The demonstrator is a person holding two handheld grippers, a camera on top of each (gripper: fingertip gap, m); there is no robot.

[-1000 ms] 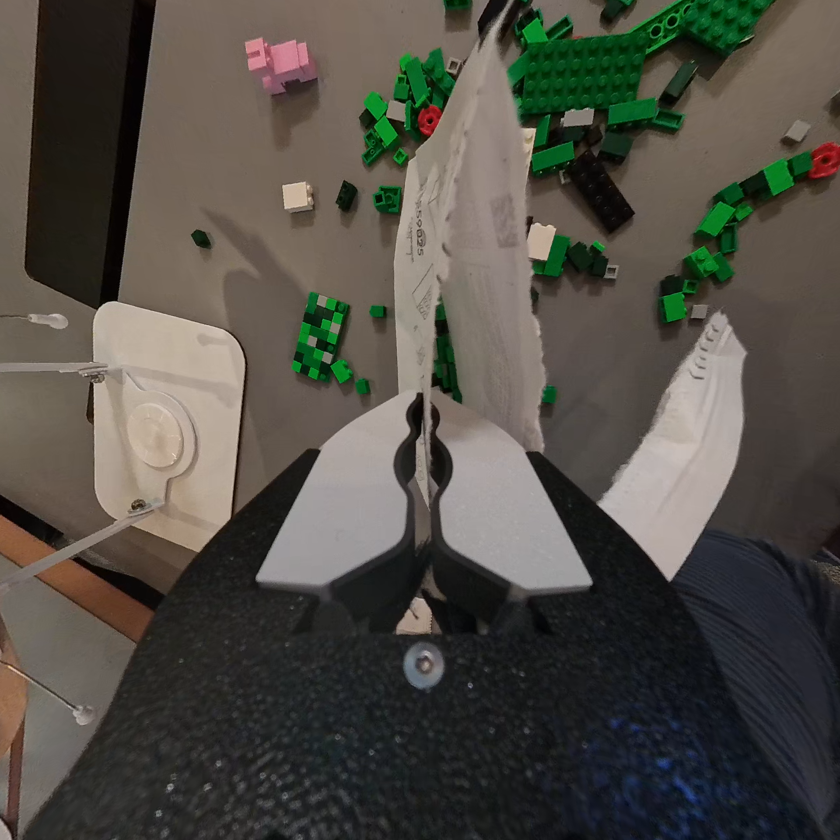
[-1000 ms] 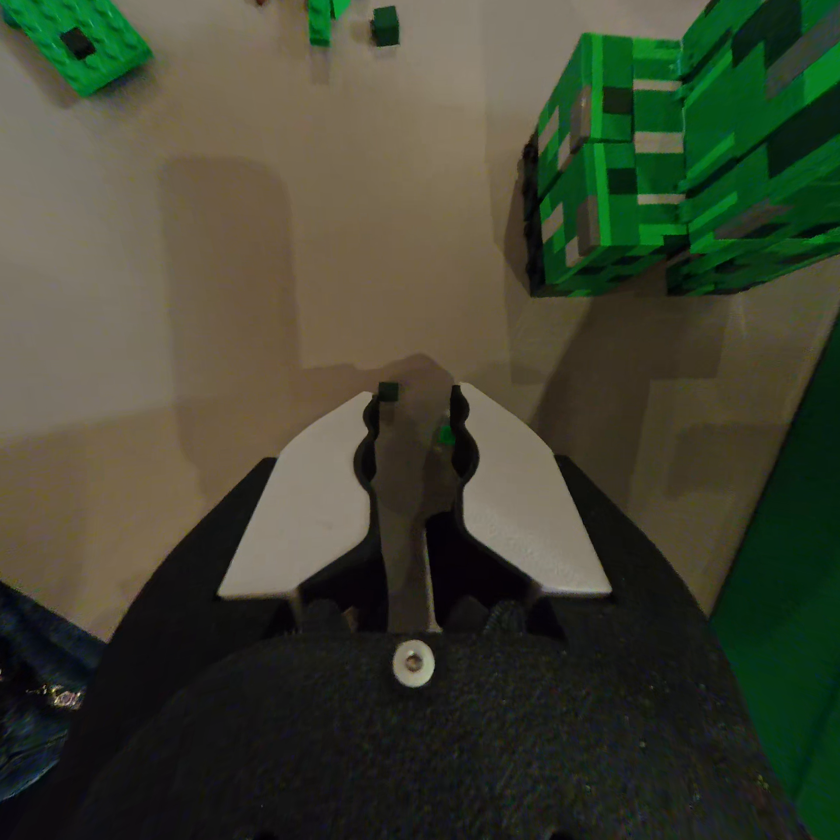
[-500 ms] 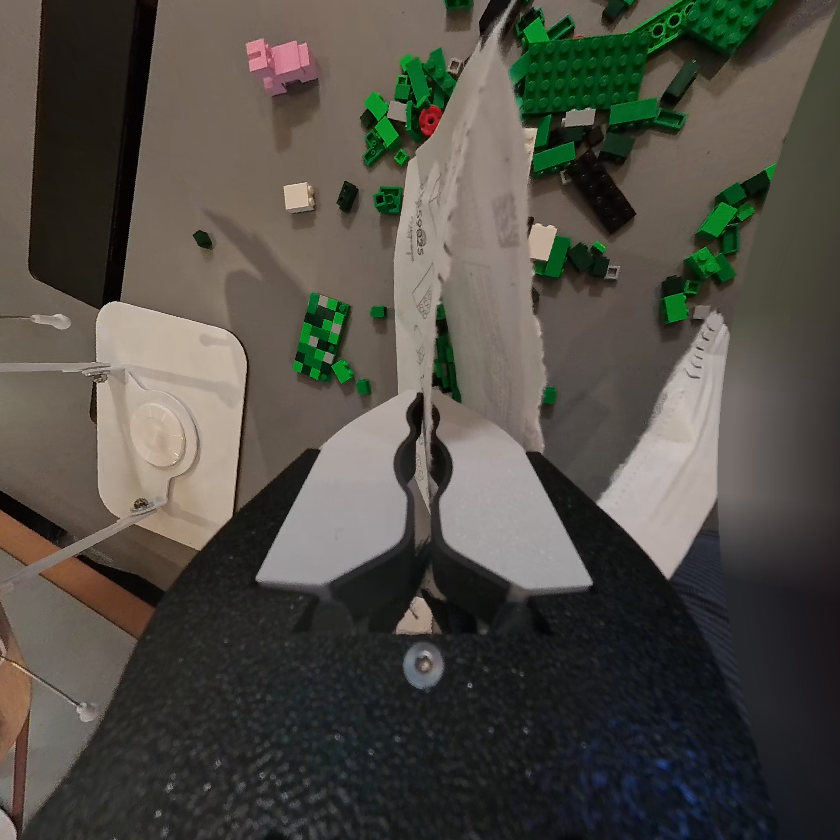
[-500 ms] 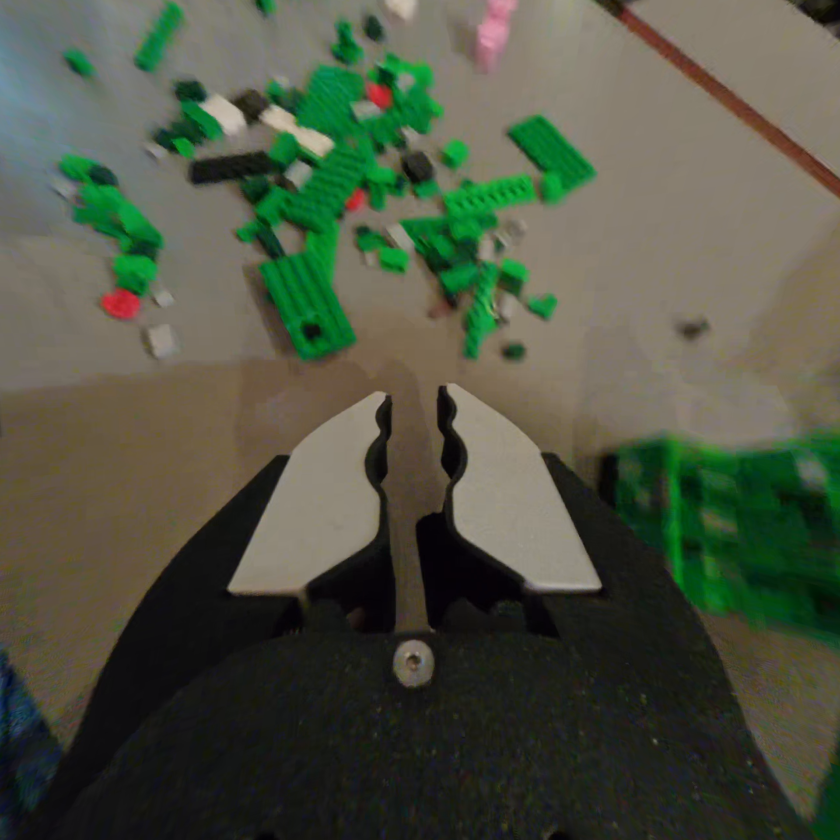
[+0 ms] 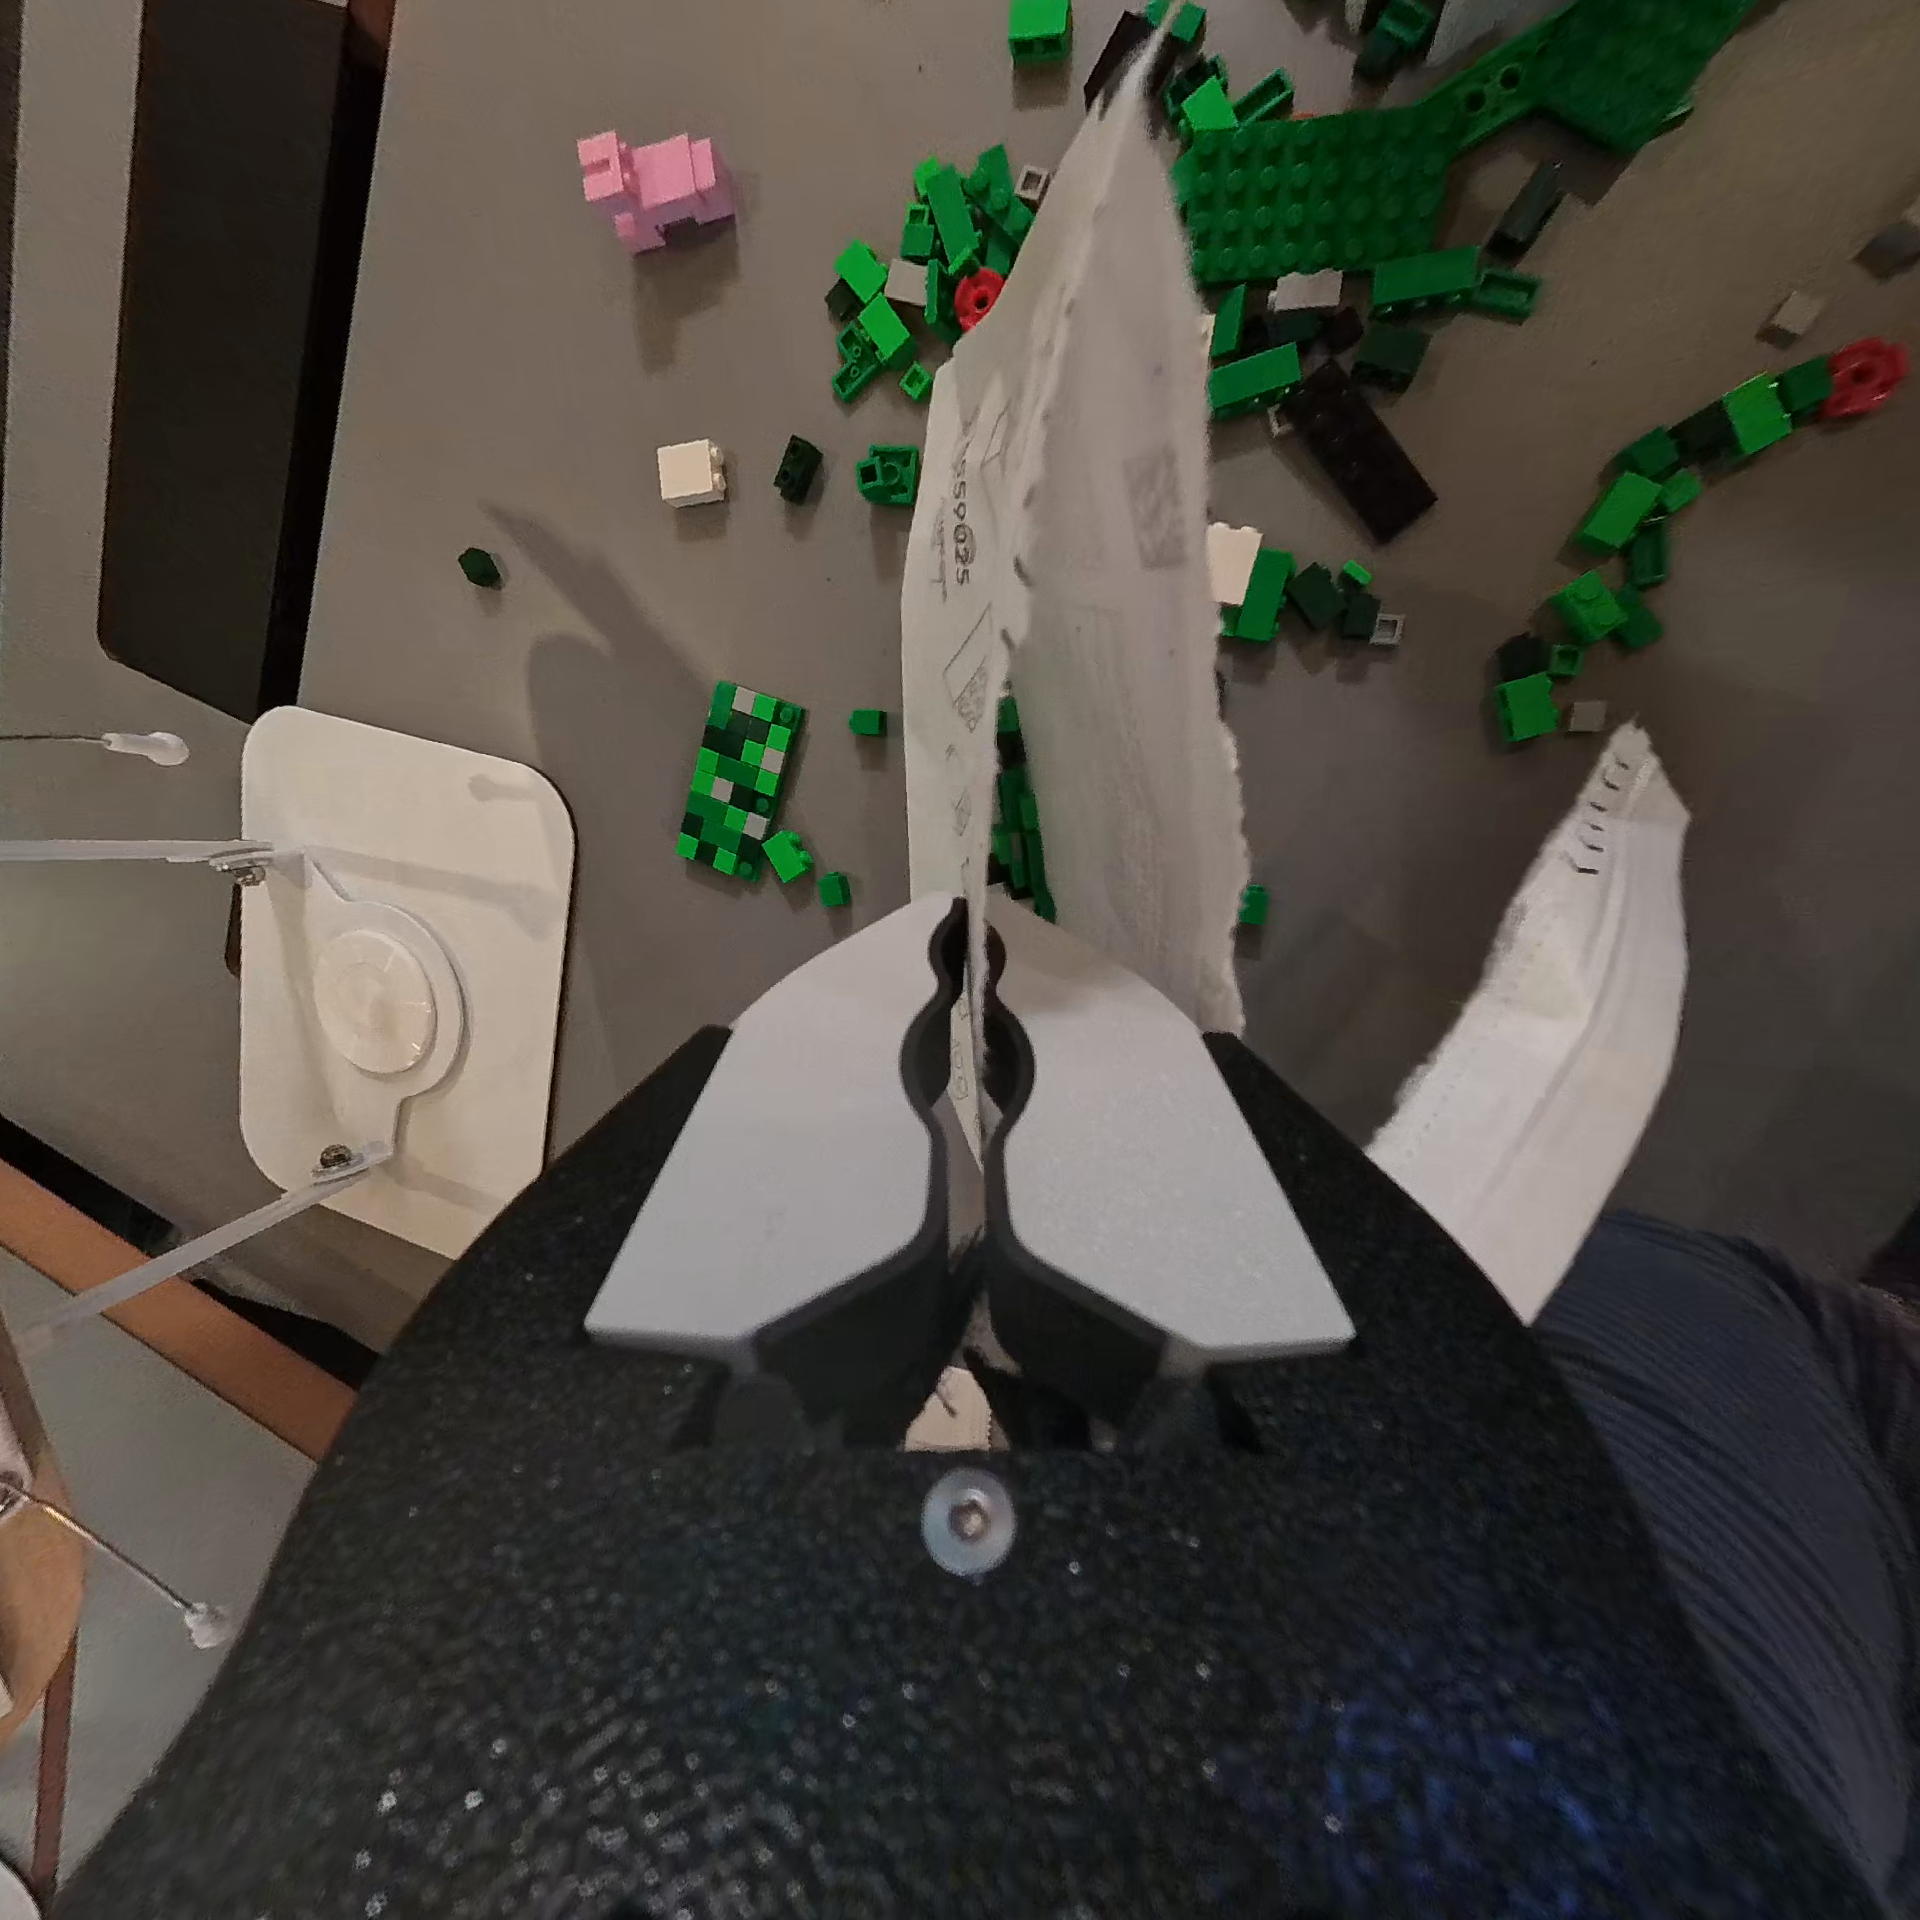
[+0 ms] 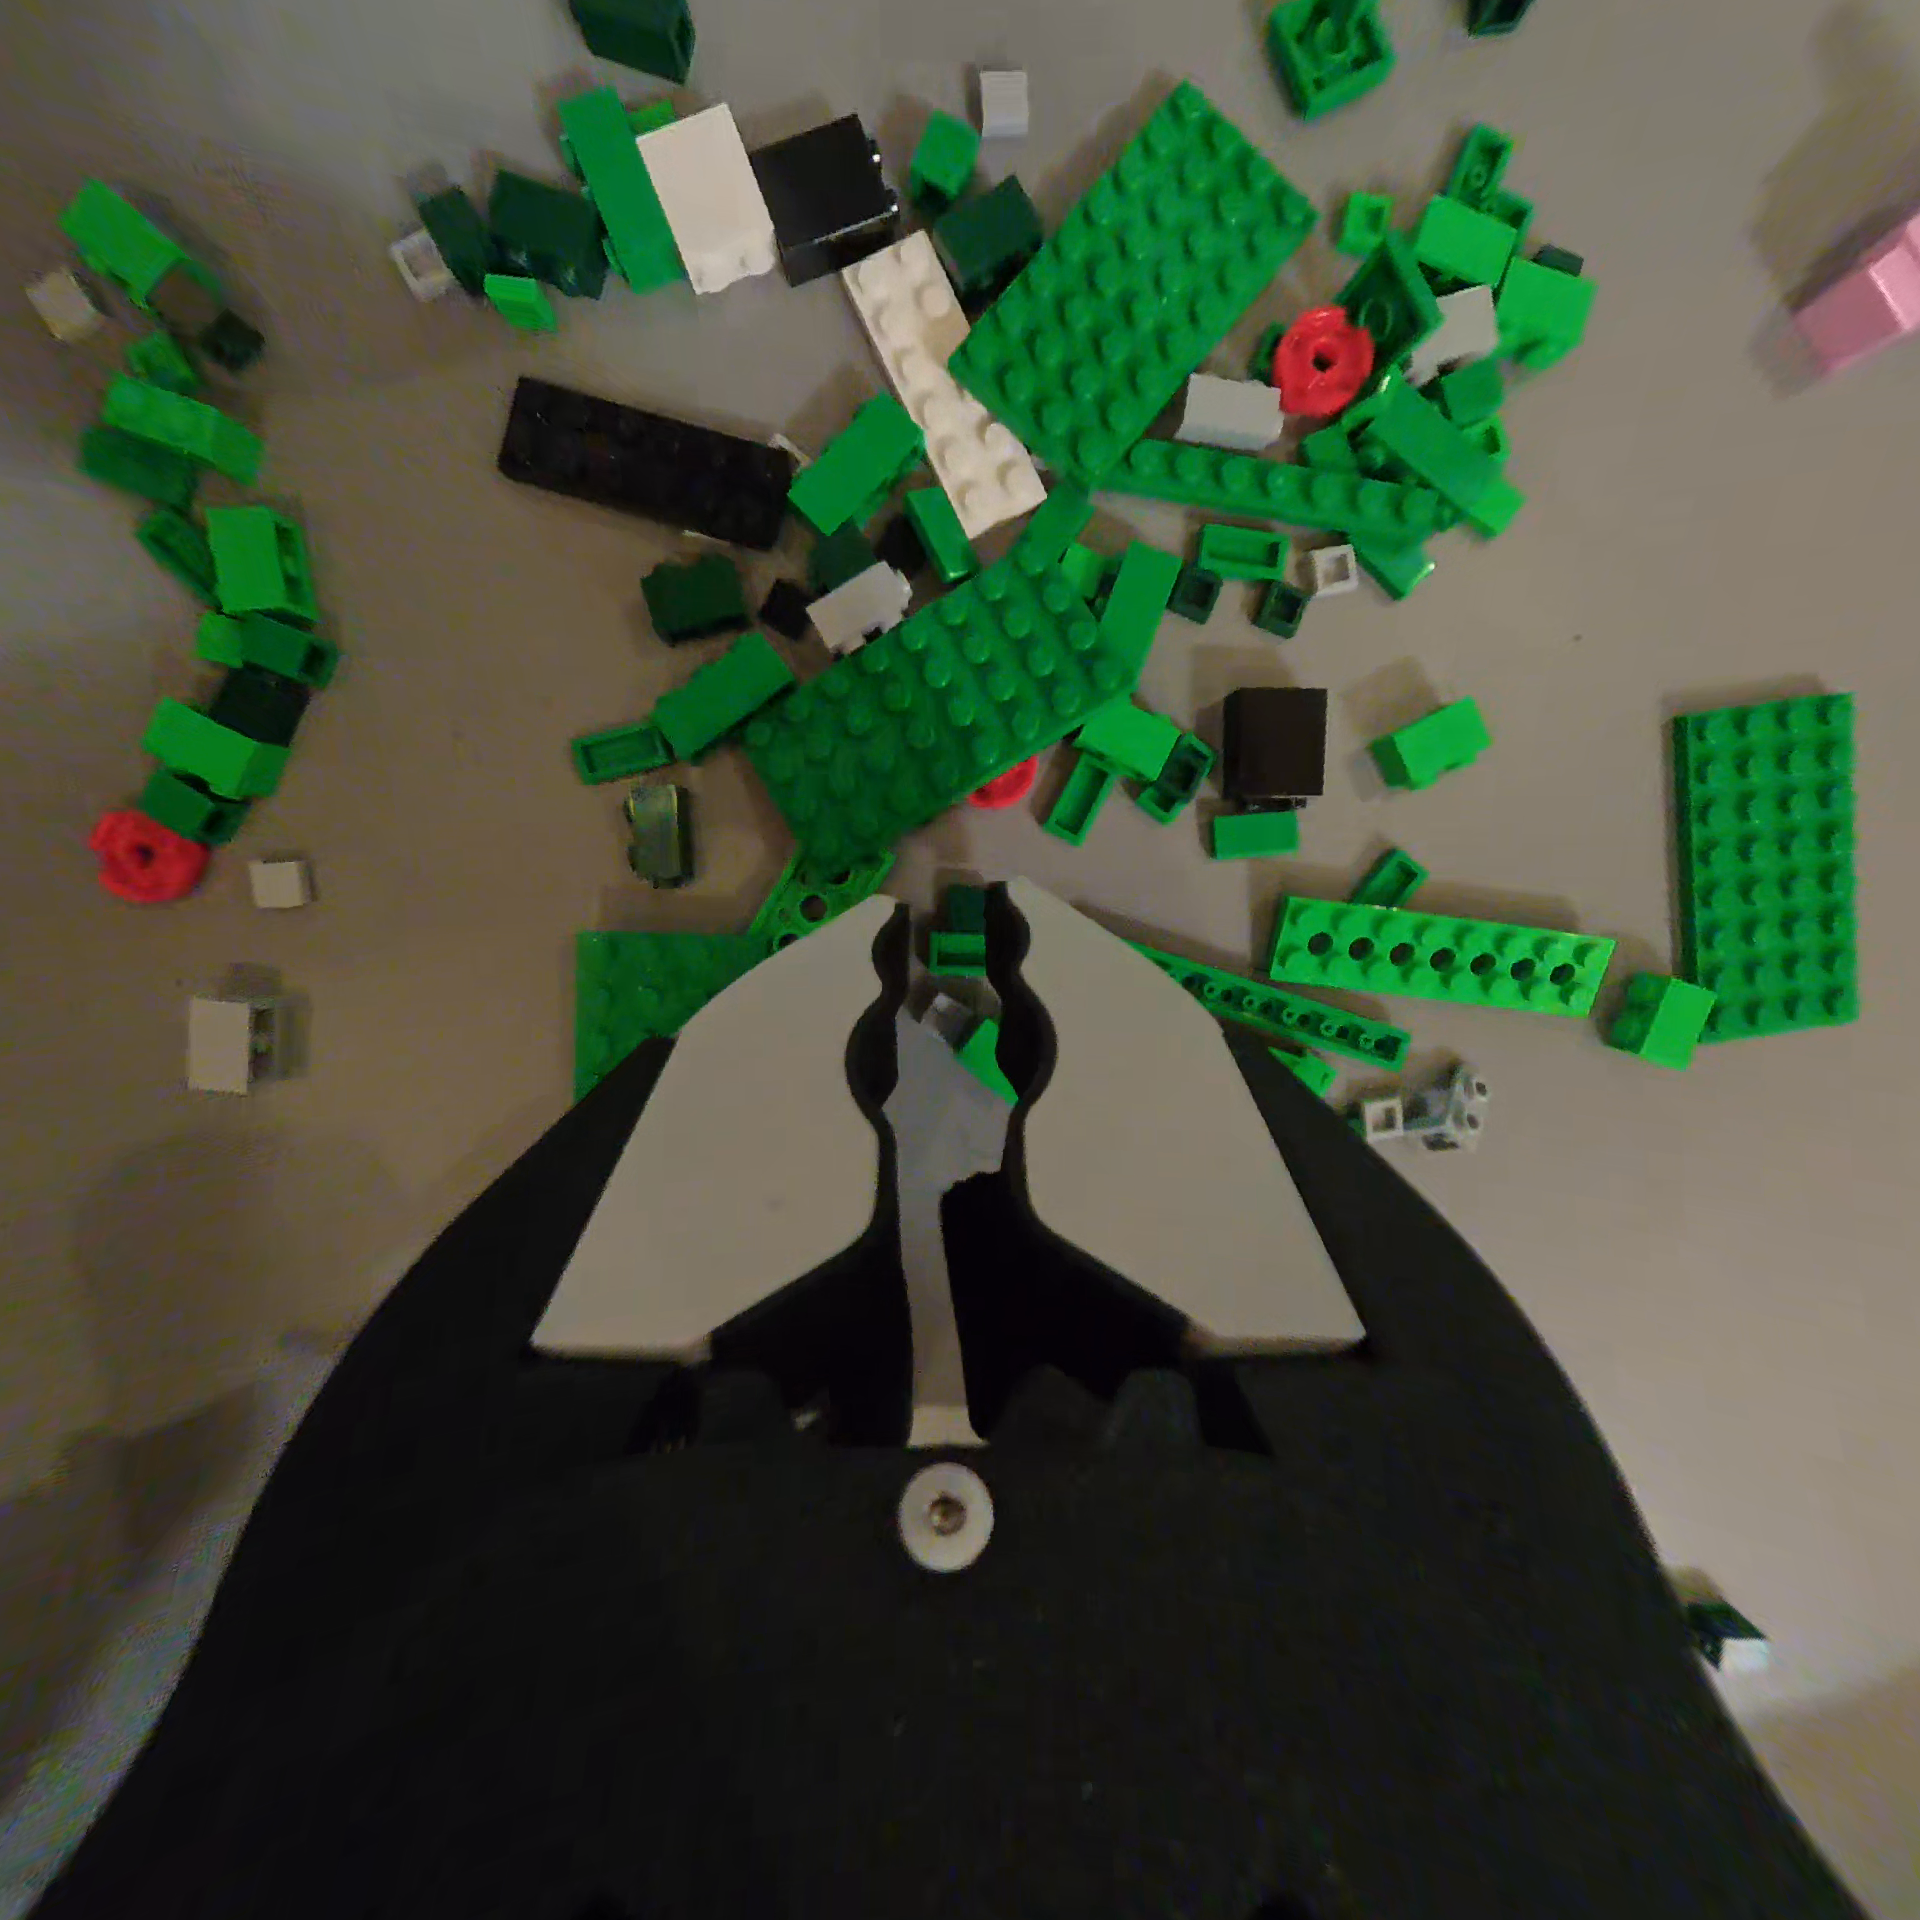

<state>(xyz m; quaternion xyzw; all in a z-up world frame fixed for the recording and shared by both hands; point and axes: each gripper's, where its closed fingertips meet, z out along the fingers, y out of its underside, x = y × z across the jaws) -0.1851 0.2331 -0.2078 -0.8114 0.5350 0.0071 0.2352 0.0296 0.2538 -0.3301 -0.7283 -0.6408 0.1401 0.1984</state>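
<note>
Left wrist view: left gripper (image 5: 971, 925) has its jaws pressed together on a torn white paper bag (image 5: 1081, 582), which stands up from the fingertips and hides part of the brick pile (image 5: 1330, 312) on the grey table (image 5: 520, 364) beyond. A second torn paper piece (image 5: 1558, 1029) rises at lower right, beside a dark blue sleeve (image 5: 1745, 1455). A pink brick figure (image 5: 660, 187) and a white brick (image 5: 689, 474) lie apart at upper left; a small green checkered plate (image 5: 743, 779) lies near the bag's left edge. A white bracket (image 5: 405, 977) sits at the table's left edge.

Right wrist view: right gripper (image 6: 951, 909) has its jaws spread a little, holding nothing, just above loose bricks. A small green brick (image 6: 956, 948) shows between the fingertips. Green plates (image 6: 1132, 281), a black plate (image 6: 644, 462) and a red round piece (image 6: 1322, 358) lie ahead.
</note>
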